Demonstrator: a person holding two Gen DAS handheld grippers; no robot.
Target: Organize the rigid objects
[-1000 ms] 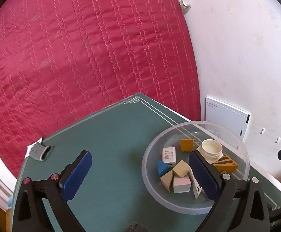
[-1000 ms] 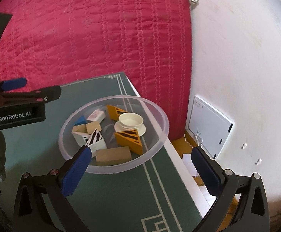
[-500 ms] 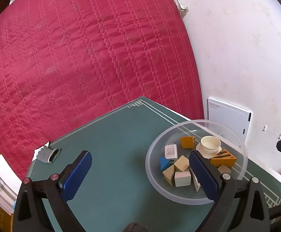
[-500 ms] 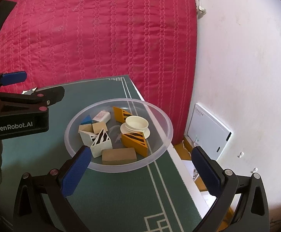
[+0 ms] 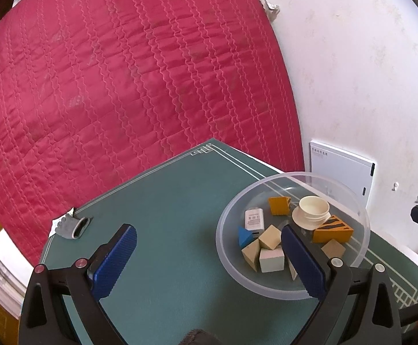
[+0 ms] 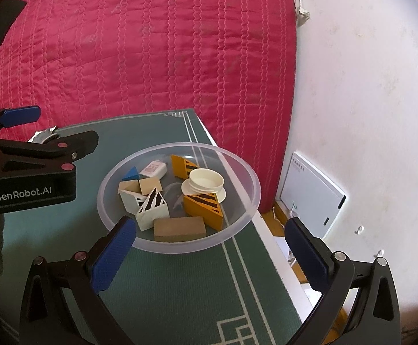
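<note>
One bowl [image 6: 246, 198], two striped orange wedges [image 6: 204, 205]

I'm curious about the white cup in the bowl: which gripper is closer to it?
Probably the left, narrowly. The left gripper hangs open beside the white cup; the right gripper hangs open before the bowl.

A home bedroom; a red quilted bedspread [image 5: 122, 86] beside a green-matted table [image 5: 165, 201]; worn white wall [image 6: 367, 86].

Ahead of your fingers, the translucent plastic bowl [image 6: 244, 201] holds matt wooden blocks [image 6: 179, 228]; the green mat [image 5: 165, 201] looks woven, the red quilt [image 5: 122, 72] satiny.
</note>
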